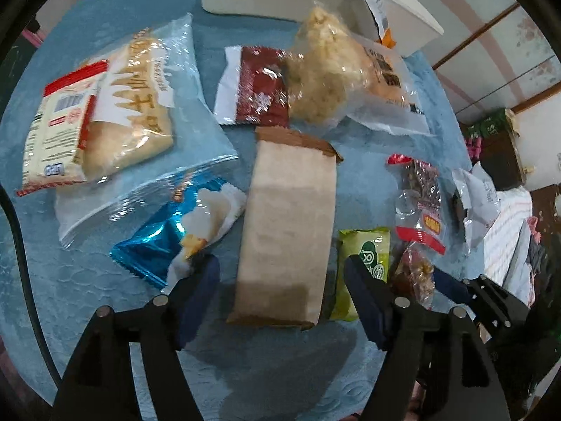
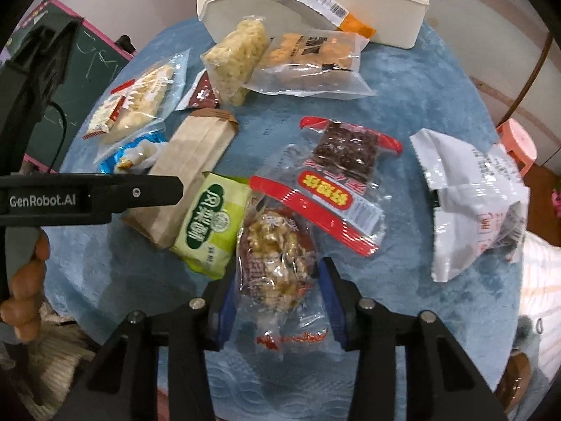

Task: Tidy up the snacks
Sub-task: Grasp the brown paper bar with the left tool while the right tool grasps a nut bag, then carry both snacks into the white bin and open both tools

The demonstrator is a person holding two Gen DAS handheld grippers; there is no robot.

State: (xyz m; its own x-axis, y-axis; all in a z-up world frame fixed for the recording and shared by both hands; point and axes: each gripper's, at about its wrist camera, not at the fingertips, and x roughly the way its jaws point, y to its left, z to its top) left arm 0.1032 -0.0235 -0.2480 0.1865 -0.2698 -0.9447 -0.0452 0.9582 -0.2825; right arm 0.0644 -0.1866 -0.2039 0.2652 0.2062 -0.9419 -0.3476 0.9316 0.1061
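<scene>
Crinkly clear wrap is all the right claw point(image 2: 277, 301) has clenched on the nut-brittle packet point(image 2: 277, 263), so it may slide or tear free when lifted. Packet lies just right of the green packet point(image 2: 210, 224), long axis running from the claw toward the white bin point(image 2: 396, 10). Left claw point(image 1: 280, 280) hangs released over the brown paper bag point(image 1: 287, 224).

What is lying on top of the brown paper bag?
The green packet overlaps one edge of the brown paper bag near its bottom end. The rest of the bag's top is bare. What lies between the bag and the blue cloth is hidden.
</scene>
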